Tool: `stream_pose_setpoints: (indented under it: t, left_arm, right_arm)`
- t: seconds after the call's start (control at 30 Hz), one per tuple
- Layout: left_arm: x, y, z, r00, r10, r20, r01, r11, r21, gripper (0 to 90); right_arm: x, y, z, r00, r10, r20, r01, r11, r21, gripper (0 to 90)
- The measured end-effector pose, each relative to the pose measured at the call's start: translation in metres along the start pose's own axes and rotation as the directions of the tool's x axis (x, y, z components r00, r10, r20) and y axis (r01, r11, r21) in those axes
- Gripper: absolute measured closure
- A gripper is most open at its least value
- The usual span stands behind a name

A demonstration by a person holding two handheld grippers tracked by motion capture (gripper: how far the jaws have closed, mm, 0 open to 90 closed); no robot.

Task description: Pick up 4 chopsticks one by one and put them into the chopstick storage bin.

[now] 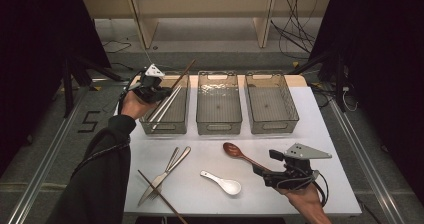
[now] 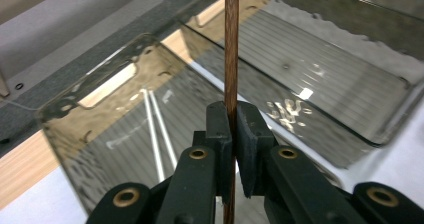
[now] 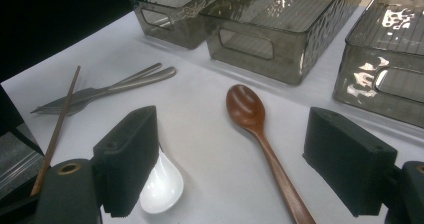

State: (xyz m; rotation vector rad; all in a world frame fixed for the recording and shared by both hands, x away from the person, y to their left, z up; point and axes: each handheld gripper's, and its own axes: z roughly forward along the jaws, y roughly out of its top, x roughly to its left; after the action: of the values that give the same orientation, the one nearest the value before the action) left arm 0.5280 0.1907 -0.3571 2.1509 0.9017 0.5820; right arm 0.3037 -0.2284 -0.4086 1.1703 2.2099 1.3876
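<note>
My left gripper [image 1: 167, 90] [image 2: 233, 129] is shut on a brown wooden chopstick [image 1: 184, 72] [image 2: 231, 44], held over the left clear bin [image 1: 146, 126] [image 2: 75, 101]. Two pale chopsticks [image 1: 162, 108] [image 2: 155, 129] lie inside that bin. My right gripper [image 1: 270, 167] [image 3: 235, 149] stands open low over the table at the front right. The handle of a brown wooden spoon [image 1: 239, 153] [image 3: 247, 109] runs between its jaws, untouched. A white ceramic spoon [image 1: 223, 183] [image 3: 162, 184] lies just left of it.
The middle bin [image 1: 218, 126] [image 2: 325, 74] and the right bin [image 1: 272, 126] hold nothing. A metal fork and knife [image 1: 166, 171] [image 3: 100, 91] and a second brown chopstick [image 1: 160, 199] [image 3: 60, 119] lie at the front left of the white table [image 1: 325, 149].
</note>
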Motion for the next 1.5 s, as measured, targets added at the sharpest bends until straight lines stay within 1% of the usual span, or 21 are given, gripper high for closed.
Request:
stream_pose_setpoints:
  t: [0.1, 0.17, 0.2, 0.33, 0.4, 0.47, 0.57, 0.6, 0.67, 0.83, 0.93, 1.0, 1.07, 1.2, 1.23, 1.3, 1.33, 1.37, 1.43, 1.47, 1.5]
  left_arm:
    - [0.006, -0.003, 0.003, 0.9997, -0.015, -0.02, 0.015, 0.9998, -0.008, 84.3]
    - [0.008, -0.005, 0.005, 0.9992, -0.034, -0.02, 0.034, 0.9993, -0.015, 84.3]
    - [0.009, -0.006, 0.006, 0.9994, -0.025, -0.021, 0.025, 0.9997, -0.007, 84.3]
    - [0.009, -0.012, 0.012, 0.9992, -0.027, -0.031, 0.027, 0.9996, 0.007, 84.3]
    - [0.01, -0.014, 0.015, 0.9989, -0.033, -0.032, 0.034, 0.9993, 0.015, 84.3]
    - [0.01, -0.017, 0.017, 0.9989, -0.031, -0.036, 0.032, 0.9993, 0.022, 84.2]
    - [0.012, -0.02, 0.021, 0.9983, -0.041, -0.041, 0.043, 0.9984, 0.036, 84.1]
    - [0.013, -0.021, 0.022, 0.9981, -0.038, -0.049, 0.04, 0.9982, 0.044, 84.1]
    - [0.014, -0.023, 0.022, 0.9971, -0.056, -0.051, 0.058, 0.9976, 0.039, 84.0]
    - [0.016, -0.026, 0.023, 0.9963, -0.064, -0.057, 0.067, 0.9967, 0.047, 83.9]
    - [0.017, -0.029, 0.024, 0.9948, -0.08, -0.063, 0.083, 0.9953, 0.05, 83.6]
    - [0.019, -0.031, 0.025, 0.9941, -0.083, -0.07, 0.088, 0.9942, 0.062, 83.4]
    - [0.02, -0.034, 0.027, 0.9925, -0.095, -0.076, 0.101, 0.9922, 0.073, 83.0]
    - [0.023, -0.041, 0.028, 0.9869, -0.121, -0.106, 0.131, 0.9873, 0.089, 77.6]
    - [0.023, -0.042, 0.028, 0.986, -0.123, -0.113, 0.135, 0.9852, 0.106, 73.6]
    - [0.023, -0.044, 0.026, 0.9856, -0.119, -0.12, 0.133, 0.9846, 0.114, 66.1]
    - [0.022, -0.044, 0.025, 0.9856, -0.122, -0.117, 0.136, 0.984, 0.116, 64.8]
    - [0.022, -0.044, 0.022, 0.9866, -0.125, -0.105, 0.138, 0.9825, 0.125, 62.7]
    - [0.017, -0.043, 0.017, 0.9854, -0.144, -0.091, 0.155, 0.9798, 0.127, 54.9]
    - [0.013, -0.043, 0.014, 0.9854, -0.151, -0.078, 0.16, 0.9791, 0.125, 51.3]
    - [0.009, -0.042, 0.011, 0.988, -0.142, -0.06, 0.149, 0.9799, 0.132, 48.2]
  right_arm:
    - [-0.001, 0.0, 0.0, 1.0, 0.006, 0.001, -0.006, 1.0, 0.001, 22.7]
    - [-0.001, 0.0, 0.0, 1.0, 0.007, 0.0, -0.007, 1.0, 0.001, 22.6]
    - [0.0, 0.0, 0.0, 1.0, 0.006, -0.001, -0.006, 1.0, 0.002, 22.6]
    - [0.0, 0.0, -0.001, 1.0, 0.008, -0.001, -0.008, 1.0, 0.001, 22.7]
    - [0.0, 0.0, -0.001, 1.0, 0.008, -0.001, -0.008, 1.0, 0.0, 22.7]
    - [0.0, 0.0, -0.001, 1.0, 0.004, -0.002, -0.004, 1.0, -0.001, 22.6]
    - [0.0, 0.0, -0.001, 1.0, 0.005, -0.001, -0.005, 1.0, -0.003, 22.7]
    - [-0.001, 0.0, -0.001, 1.0, 0.005, -0.001, -0.005, 1.0, -0.002, 22.7]
    - [0.0, 0.0, -0.001, 1.0, 0.004, -0.002, -0.004, 1.0, -0.003, 22.7]
    - [0.0, 0.0, -0.001, 1.0, 0.004, -0.001, -0.004, 1.0, -0.003, 22.7]
    - [0.0, 0.0, -0.001, 1.0, 0.005, -0.002, -0.005, 1.0, -0.002, 22.7]
    - [0.0, 0.0, -0.001, 1.0, 0.001, -0.003, -0.001, 1.0, -0.001, 22.7]
    - [0.0, 0.0, 0.0, 1.0, 0.003, -0.002, -0.003, 1.0, 0.0, 22.7]
    - [0.001, 0.0, 0.0, 1.0, 0.001, -0.003, -0.001, 1.0, 0.0, 22.7]
    - [0.001, 0.0, 0.0, 1.0, 0.001, -0.002, -0.001, 1.0, 0.0, 22.7]
    - [0.0, 0.0, -0.001, 1.0, 0.003, -0.002, -0.003, 1.0, 0.001, 22.7]
    - [0.0, 0.0, -0.001, 1.0, 0.006, -0.002, -0.006, 1.0, 0.002, 22.7]
    - [0.0, 0.0, -0.001, 1.0, 0.006, -0.001, -0.006, 1.0, 0.001, 22.7]
    - [0.0, 0.0, -0.001, 1.0, 0.006, -0.001, -0.006, 1.0, -0.001, 22.7]
    - [0.0, 0.0, -0.001, 1.0, 0.005, 0.0, -0.005, 1.0, 0.0, 22.7]
    - [0.0, 0.0, -0.001, 1.0, 0.005, 0.0, -0.005, 1.0, 0.0, 22.7]
